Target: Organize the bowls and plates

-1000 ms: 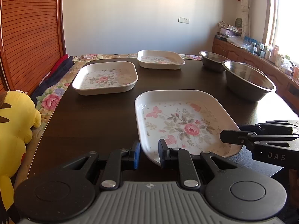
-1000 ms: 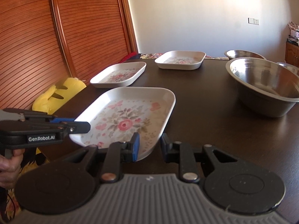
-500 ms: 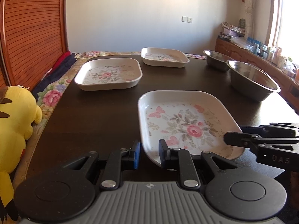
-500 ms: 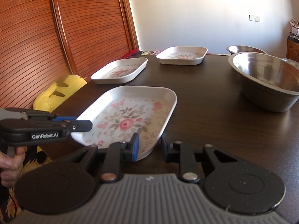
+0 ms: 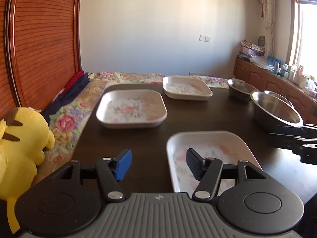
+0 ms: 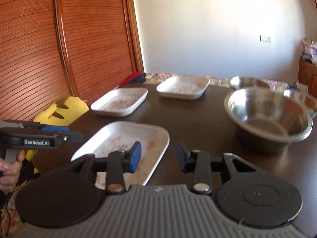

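table [image 5: 146,138] of dark wood fills both views, and the task's things are spread along it. largest of them is the near steel bowl [image 6: 269,119], standing ahead and to the right of the right gripper [image 6: 158,156], with a smaller steel bowl [image 6: 247,82] behind it. three floral plates follow: the near plate [image 5: 210,144] lies flat right in front of both grippers, a middle plate [image 5: 131,109] sits further off to the left, and a far plate [image 5: 186,88] near the table's far end.

the near plate's long axis runs away from the person. the left gripper [image 5: 158,162] straddles its left rim, one jaw over the plate and the other over bare table; the right gripper straddles its right rim likewise. both sets of jaws are opening and neither presses on the plate, which rests on the table.

judging from this, the middle plate lies ahead-left and nearer the left hand, while the bowls are nearer the right.
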